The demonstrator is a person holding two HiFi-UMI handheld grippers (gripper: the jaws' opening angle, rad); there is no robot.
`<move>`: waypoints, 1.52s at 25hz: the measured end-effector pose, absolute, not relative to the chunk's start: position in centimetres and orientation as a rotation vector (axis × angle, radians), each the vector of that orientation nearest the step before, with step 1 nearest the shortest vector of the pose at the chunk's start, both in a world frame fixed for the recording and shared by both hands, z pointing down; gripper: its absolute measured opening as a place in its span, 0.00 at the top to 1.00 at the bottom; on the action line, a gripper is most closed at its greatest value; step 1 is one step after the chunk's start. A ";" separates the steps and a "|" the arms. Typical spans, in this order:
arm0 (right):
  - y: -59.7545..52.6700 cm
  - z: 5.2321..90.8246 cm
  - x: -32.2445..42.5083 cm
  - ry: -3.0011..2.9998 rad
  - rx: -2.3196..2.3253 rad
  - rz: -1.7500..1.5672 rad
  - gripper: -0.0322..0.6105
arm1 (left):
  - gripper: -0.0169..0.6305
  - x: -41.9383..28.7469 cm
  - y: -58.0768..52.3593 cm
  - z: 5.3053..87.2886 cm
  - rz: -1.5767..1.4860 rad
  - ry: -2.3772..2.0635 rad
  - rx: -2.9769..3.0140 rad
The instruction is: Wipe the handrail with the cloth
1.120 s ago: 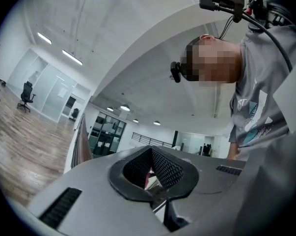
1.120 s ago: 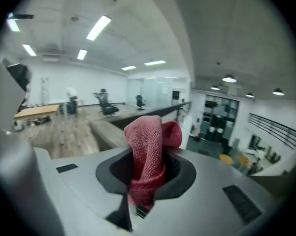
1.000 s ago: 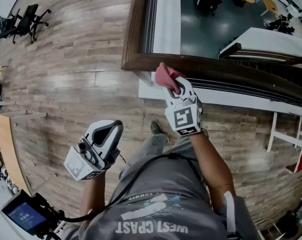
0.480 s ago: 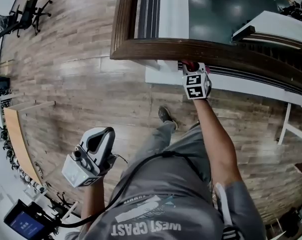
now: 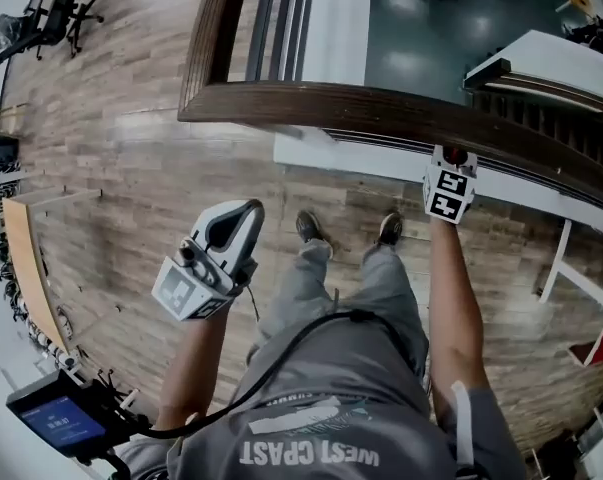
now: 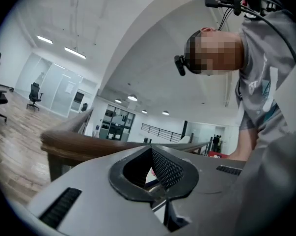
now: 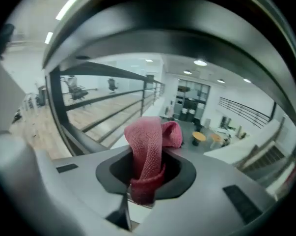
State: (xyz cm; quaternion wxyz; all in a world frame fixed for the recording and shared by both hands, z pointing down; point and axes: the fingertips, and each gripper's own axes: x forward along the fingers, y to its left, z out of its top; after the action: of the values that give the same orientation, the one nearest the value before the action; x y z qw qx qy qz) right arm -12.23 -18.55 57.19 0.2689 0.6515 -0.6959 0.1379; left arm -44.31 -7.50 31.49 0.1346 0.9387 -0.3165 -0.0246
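The dark wooden handrail (image 5: 331,103) runs across the head view from upper left to the right edge. My right gripper (image 5: 453,160) is pressed against the rail's near side at the right, shut on a red cloth (image 5: 455,155). In the right gripper view the folded cloth (image 7: 147,146) sticks up out of the gripper (image 7: 145,181), and the rail's underside (image 7: 187,18) arches close overhead. My left gripper (image 5: 239,218) hangs over the floor, well short of the rail, jaws shut on nothing. In the left gripper view, the rail (image 6: 74,141) shows beyond the gripper (image 6: 155,171).
The rail turns a corner at the upper left (image 5: 206,68). Beyond it is a drop to a lower floor with a white table (image 5: 541,58). Office chairs (image 5: 41,18) stand far left, a wooden board (image 5: 16,278) lies along the left edge, and the person's feet (image 5: 309,228) are on the wood floor.
My right gripper has slid rightward along the handrail with the cloth. The person has stepped along with it. My left gripper has risen slightly and stays off the rail.
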 end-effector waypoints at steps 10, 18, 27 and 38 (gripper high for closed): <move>-17.7 59.7 -15.9 -2.095 1.425 0.178 0.85 | 0.97 -33.0 -11.8 43.1 0.036 -1.081 2.747; -17.3 57.9 -17.4 -2.101 1.510 0.234 0.85 | 0.97 -32.2 -11.9 45.3 0.142 -1.042 2.763; -19.8 61.1 -10.5 -2.013 1.479 0.266 0.85 | 0.97 -28.1 -13.0 46.2 0.247 -0.938 2.737; -15.7 58.7 -4.6 -2.099 1.424 0.229 0.85 | 0.97 -18.1 -9.4 43.8 0.193 -0.969 2.828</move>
State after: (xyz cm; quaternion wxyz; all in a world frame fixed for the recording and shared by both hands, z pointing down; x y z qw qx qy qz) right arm -4.62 -15.71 58.73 0.2931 0.5347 -0.7879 0.0859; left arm -18.07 -9.44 43.83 0.0728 0.9416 -0.3225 0.0643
